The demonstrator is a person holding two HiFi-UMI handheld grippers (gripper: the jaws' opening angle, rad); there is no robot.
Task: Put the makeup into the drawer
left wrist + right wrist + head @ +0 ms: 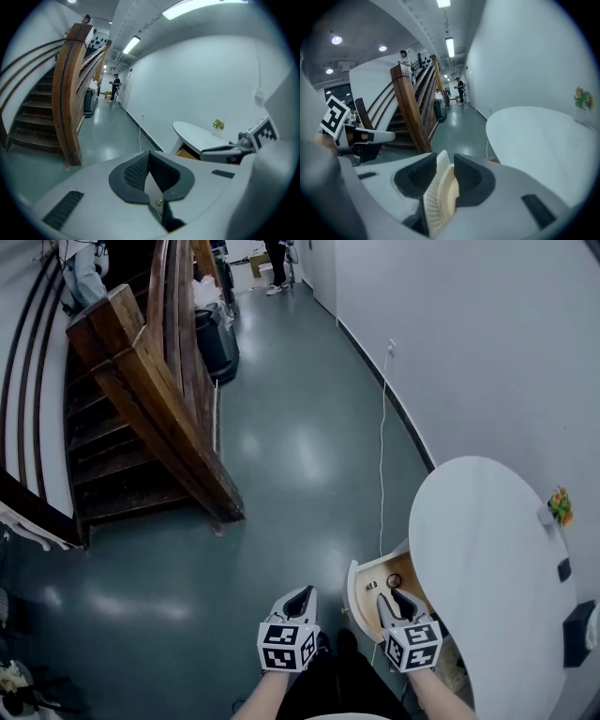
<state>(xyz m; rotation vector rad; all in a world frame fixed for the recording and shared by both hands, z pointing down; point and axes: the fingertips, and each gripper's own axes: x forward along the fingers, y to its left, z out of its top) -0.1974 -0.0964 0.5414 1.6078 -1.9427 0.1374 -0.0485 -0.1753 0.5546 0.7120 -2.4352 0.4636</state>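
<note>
Head view: over most of the frame, glossy grey floor point(300, 446). Upper left, wooden staircase point(141, 399). Right side, white oval table point(487, 549), with an open drawer point(361, 582) under its lower left edge. Bottom centre, left hand-held gripper point(302, 596), pressed shut on nothing. Just right of it, against the drawer's lower edge in the frame, right hand-held gripper point(392, 601), clamped partway closed on a round makeup compact point(438, 201). In the right gripper view: standing on edge, flat faces against the pads, ribbed white rim pointing up-frame out between the jaws.
</note>
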